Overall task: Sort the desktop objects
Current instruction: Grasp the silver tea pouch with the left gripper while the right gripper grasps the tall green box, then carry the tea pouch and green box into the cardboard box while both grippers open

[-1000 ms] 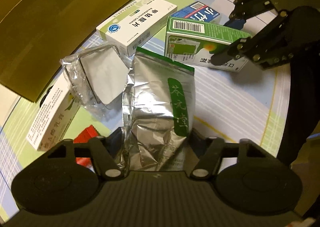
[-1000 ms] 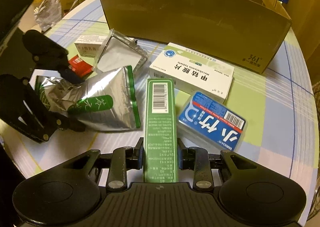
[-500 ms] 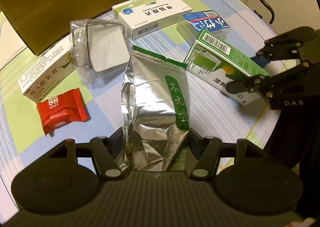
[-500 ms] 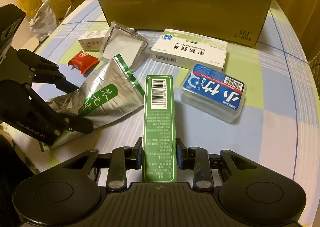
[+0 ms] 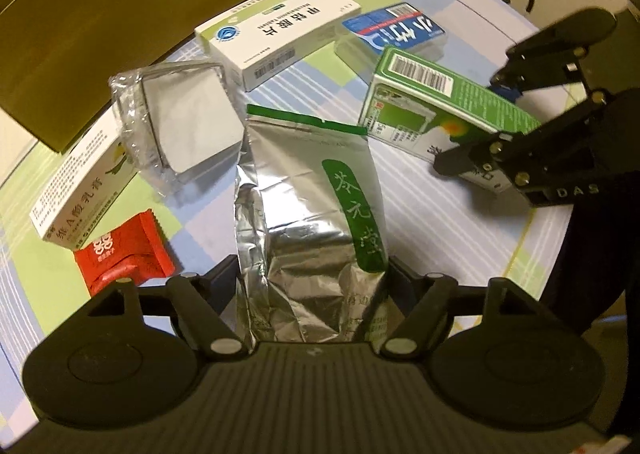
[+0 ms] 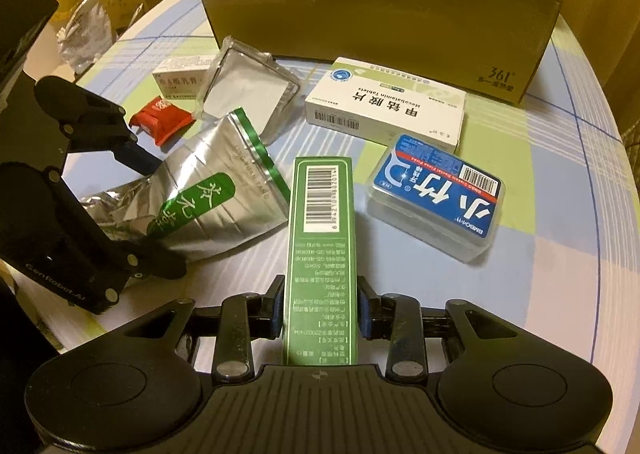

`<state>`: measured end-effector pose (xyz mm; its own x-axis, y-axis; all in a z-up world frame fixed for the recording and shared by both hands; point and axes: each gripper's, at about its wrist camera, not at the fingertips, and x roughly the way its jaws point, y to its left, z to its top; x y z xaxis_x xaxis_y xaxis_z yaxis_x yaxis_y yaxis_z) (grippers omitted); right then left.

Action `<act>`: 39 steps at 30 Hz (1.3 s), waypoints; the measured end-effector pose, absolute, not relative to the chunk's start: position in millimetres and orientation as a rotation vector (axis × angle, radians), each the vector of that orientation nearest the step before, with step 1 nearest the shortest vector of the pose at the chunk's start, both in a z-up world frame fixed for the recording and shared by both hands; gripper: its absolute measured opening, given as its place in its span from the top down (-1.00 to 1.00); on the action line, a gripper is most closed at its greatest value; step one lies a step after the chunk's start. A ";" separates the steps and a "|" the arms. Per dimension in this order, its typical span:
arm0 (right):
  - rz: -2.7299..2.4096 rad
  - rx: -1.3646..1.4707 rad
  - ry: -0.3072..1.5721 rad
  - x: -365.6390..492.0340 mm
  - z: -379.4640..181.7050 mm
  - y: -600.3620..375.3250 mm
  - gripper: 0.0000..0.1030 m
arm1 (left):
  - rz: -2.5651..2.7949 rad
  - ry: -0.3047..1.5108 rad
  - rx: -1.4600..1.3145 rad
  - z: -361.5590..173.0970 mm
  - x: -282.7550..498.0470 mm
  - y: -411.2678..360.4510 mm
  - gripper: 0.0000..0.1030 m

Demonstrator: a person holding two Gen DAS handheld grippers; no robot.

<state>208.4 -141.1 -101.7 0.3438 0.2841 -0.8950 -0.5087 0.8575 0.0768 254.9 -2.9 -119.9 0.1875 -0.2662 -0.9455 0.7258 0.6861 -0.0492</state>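
Note:
My left gripper (image 5: 312, 274) is shut on a silver foil pouch (image 5: 308, 210) with a green label and holds it above the table; both show in the right wrist view, the gripper (image 6: 132, 210) at left with the pouch (image 6: 208, 198) in it. My right gripper (image 6: 320, 306) is shut on a long green box (image 6: 320, 238) with a barcode; in the left wrist view the right gripper (image 5: 492, 118) holds that box (image 5: 436, 114) at the right.
On the checked tablecloth (image 6: 540, 274) lie a white tablet box (image 6: 384, 106), a blue floss-pick case (image 6: 436, 194), a clear-wrapped square packet (image 6: 248, 82), a small white ointment box (image 6: 180, 80) and a red sachet (image 6: 164, 120). An open cardboard box (image 6: 376, 2) stands behind them.
Both grippers have lifted and drawn back with their loads. The pouch and the green box now hang higher over the table. The red sachet has come into the left wrist view.

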 end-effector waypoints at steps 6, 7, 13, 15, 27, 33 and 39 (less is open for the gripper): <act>0.501 -0.228 1.099 203.7 -103.6 -141.9 0.45 | -0.716 1.159 0.484 -120.5 247.3 -3.3 -0.40; 0.497 -0.225 1.095 203.2 -102.7 -142.2 0.46 | -0.715 1.156 0.483 -120.1 246.7 -3.2 -0.37; 0.489 -0.192 1.076 196.0 -99.5 -145.0 0.46 | -0.683 1.143 0.437 -115.4 240.0 -1.7 -0.06; 0.483 -0.175 1.067 192.2 -97.5 -146.5 0.46 | -0.659 1.135 0.415 -114.4 236.8 -0.9 -0.02; 0.464 -0.114 1.010 172.9 -73.0 -155.8 0.46 | -0.534 1.126 0.222 -97.8 214.4 11.4 0.11; 0.459 -0.118 1.009 167.1 -72.5 -156.4 0.46 | -0.493 1.121 0.157 -85.8 206.9 15.6 0.11; 0.461 -0.118 1.009 167.3 -74.3 -157.2 0.46 | -0.462 1.125 0.100 -83.3 203.2 22.6 0.11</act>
<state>167.3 -157.2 -74.3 0.4457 0.3178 -0.8369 -0.4251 0.8979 0.1146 203.2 22.6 -83.3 0.3479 -0.3057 -0.8863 0.4054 0.9014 -0.1518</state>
